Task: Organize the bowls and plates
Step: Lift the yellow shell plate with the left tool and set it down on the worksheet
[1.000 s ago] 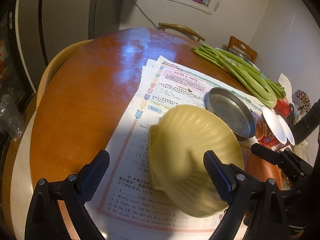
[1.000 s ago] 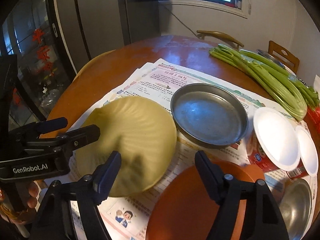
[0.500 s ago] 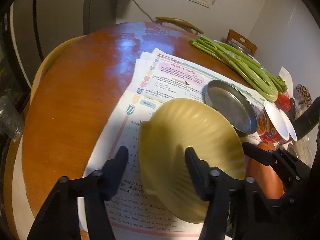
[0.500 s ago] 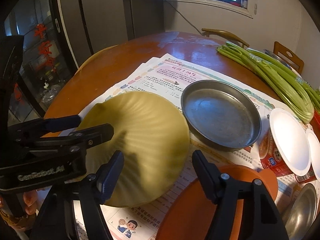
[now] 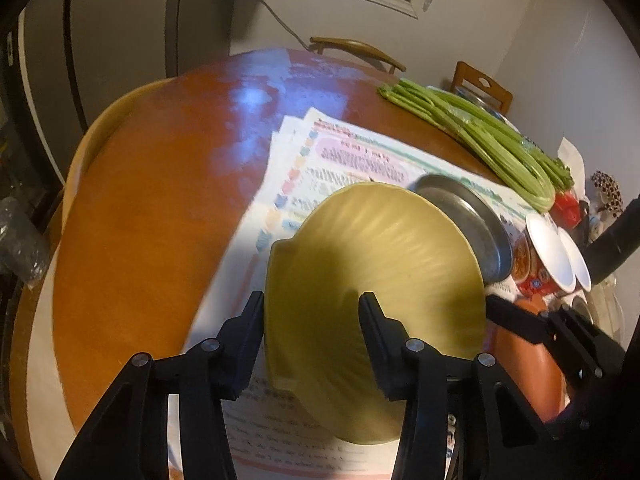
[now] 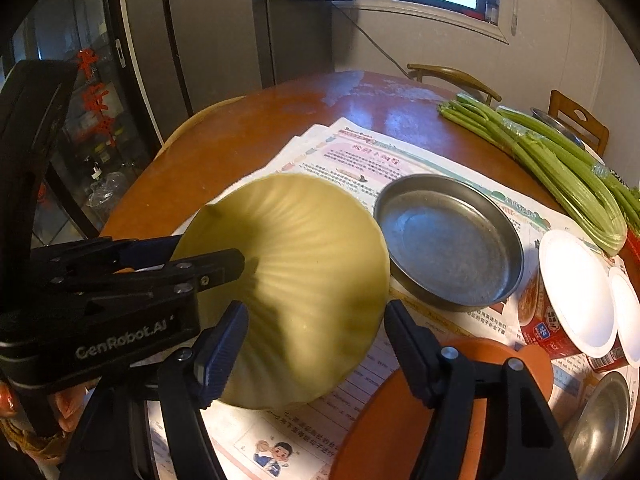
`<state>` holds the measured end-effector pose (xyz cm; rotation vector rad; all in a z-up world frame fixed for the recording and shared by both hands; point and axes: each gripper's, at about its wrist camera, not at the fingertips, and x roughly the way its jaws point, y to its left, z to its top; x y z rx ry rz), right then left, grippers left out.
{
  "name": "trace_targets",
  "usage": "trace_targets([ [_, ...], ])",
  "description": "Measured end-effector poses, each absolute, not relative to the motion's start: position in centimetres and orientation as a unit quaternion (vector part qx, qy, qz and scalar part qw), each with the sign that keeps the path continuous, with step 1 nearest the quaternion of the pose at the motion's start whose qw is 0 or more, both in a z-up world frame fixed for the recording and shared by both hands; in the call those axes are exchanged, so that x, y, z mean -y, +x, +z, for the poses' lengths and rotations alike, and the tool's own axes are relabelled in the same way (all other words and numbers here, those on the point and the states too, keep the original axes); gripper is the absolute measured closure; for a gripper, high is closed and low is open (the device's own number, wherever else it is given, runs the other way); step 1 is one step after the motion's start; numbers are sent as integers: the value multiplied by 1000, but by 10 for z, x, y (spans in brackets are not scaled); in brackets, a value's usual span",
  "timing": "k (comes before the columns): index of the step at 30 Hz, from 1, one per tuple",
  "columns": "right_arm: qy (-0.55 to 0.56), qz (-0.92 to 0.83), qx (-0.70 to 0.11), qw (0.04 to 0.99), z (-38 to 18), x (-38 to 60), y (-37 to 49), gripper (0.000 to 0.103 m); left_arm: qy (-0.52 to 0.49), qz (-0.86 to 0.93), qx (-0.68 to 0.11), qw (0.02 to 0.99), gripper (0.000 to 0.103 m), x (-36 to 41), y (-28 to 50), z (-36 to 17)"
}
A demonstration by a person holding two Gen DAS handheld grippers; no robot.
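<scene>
Yellow plate (image 5: 376, 280) gripped at its edge by the left gripper (image 5: 312, 320), tilted above the newspaper (image 6: 360, 160).
Right gripper (image 6: 316, 340) wide, empty; metal pan (image 6: 448, 240) and orange plate (image 6: 400, 420) unstacked: barely begun.

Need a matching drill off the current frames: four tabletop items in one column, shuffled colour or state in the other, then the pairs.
Items:
1. shell-shaped plate
2. metal pan
3. celery bunch
4. orange plate

Descriptions:
A. green, lying along the far right of the table
B. tilted up, pinched at its rim by the left gripper
C. grey, empty, sitting on the printed sheets
D. flat on the table right under the right gripper

Pairs: 1-B, 2-C, 3-A, 4-D
</scene>
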<state>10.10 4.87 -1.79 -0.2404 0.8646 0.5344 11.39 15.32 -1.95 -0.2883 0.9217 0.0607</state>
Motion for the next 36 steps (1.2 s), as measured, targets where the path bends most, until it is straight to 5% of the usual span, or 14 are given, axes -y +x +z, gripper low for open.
trace_targets([
  [36,-62,272,-443,852,-28,-75,118,32,-134,40,-447,884,54,-190,171,-30],
])
